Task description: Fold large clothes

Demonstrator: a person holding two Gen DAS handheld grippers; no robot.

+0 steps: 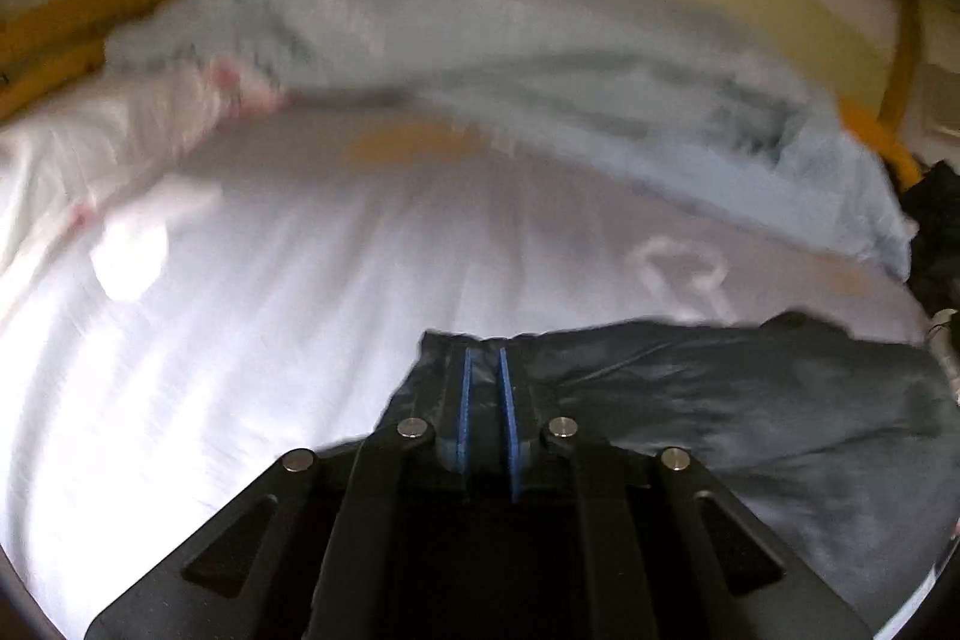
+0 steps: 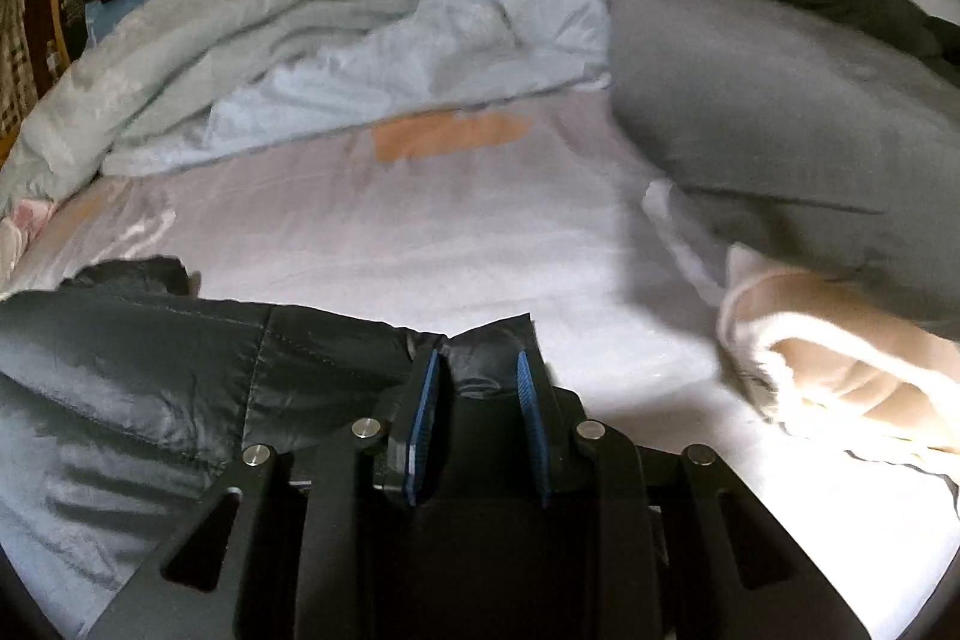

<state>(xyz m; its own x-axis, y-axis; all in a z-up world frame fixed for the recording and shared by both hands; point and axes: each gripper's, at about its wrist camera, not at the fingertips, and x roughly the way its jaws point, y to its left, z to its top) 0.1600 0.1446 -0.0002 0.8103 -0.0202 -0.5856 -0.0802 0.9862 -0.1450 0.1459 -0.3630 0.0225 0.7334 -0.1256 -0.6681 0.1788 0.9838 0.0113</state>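
The left gripper (image 1: 485, 358) is clenched on one edge of the dark jacket (image 1: 750, 400), the right gripper (image 2: 480, 364) grasps a thicker bunch of its other end. The jacket lies across the near white sheet (image 2: 420, 232), barely folded, I'd say. Open bed ahead; blanket (image 2: 270, 58) and pillow (image 2: 750, 112) crowd the far edges.

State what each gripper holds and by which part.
Both hold the dark jacket. The left gripper pinches its edge at one corner; the right gripper clamps a thick bunched fold at the other end.
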